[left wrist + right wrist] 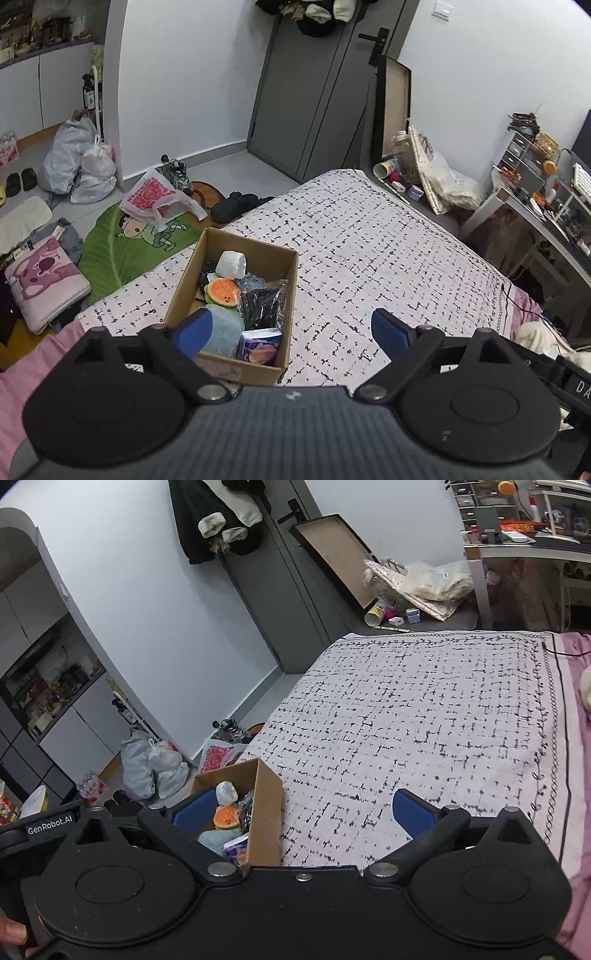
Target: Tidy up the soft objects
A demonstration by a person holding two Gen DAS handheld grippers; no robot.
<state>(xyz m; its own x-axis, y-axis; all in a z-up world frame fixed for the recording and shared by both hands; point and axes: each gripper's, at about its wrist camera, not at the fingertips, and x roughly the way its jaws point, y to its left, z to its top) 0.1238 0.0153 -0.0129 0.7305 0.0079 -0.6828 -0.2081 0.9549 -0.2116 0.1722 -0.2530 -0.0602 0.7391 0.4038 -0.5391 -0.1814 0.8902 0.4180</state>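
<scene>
A cardboard box [286, 273] stands on the bed near its left edge. It holds a white paper roll [231, 264], an orange burger-shaped squishy [222, 291], a light blue plush [223, 328], a black plastic bag [262, 302] and a purple tissue pack [258, 345]. My left gripper [291, 328] is open and empty above the box's near end. The box also shows in the right wrist view [264, 805], with the squishy [227, 818] inside. My right gripper [303, 810] is open and empty above the box's right wall and the bedspread.
The bed has a white bedspread with black marks [369, 251] over a pink sheet [33, 369]. On the floor to the left lie a green mat [122, 243], plastic bags [81, 162] and cushions. A grey door [314, 96] stands behind. A cluttered desk [543, 199] is at right.
</scene>
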